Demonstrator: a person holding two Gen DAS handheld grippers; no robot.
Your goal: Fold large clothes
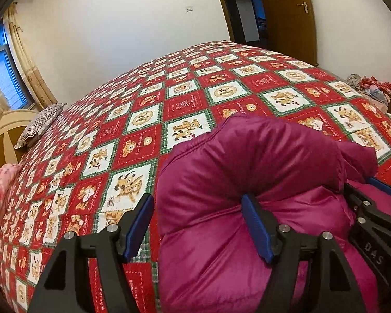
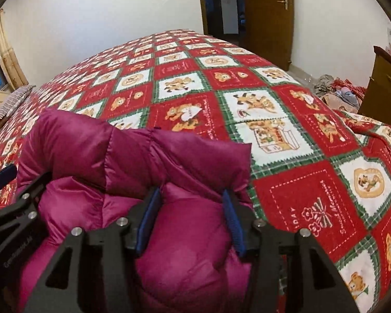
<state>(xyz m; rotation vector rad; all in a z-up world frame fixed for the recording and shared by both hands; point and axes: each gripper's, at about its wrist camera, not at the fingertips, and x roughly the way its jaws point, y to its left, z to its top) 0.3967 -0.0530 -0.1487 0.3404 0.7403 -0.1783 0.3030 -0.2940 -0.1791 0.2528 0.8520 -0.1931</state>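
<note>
A magenta puffy jacket (image 1: 247,161) lies folded on the bed, its upper part doubled over toward me. My left gripper (image 1: 198,224) stands open across the jacket's left edge. Its left finger (image 1: 140,224) is over the bedspread, and its right finger (image 1: 255,229) is sunk in the padding. My right gripper (image 2: 191,219) sits at the jacket's (image 2: 133,151) right part, jaws apart, fingertips tucked under the folded-over roll. Padding bulges between its pads without being pinched. Each gripper shows at the edge of the other's view.
A red, white and green patchwork bedspread (image 1: 185,104) with bear pictures covers the bed. A striped pillow (image 1: 39,125) and pink bedding (image 1: 0,190) lie at the left. A wooden cabinet (image 2: 385,83) and a heap of clothes (image 2: 341,91) are at the right, a brown door (image 2: 268,13) behind.
</note>
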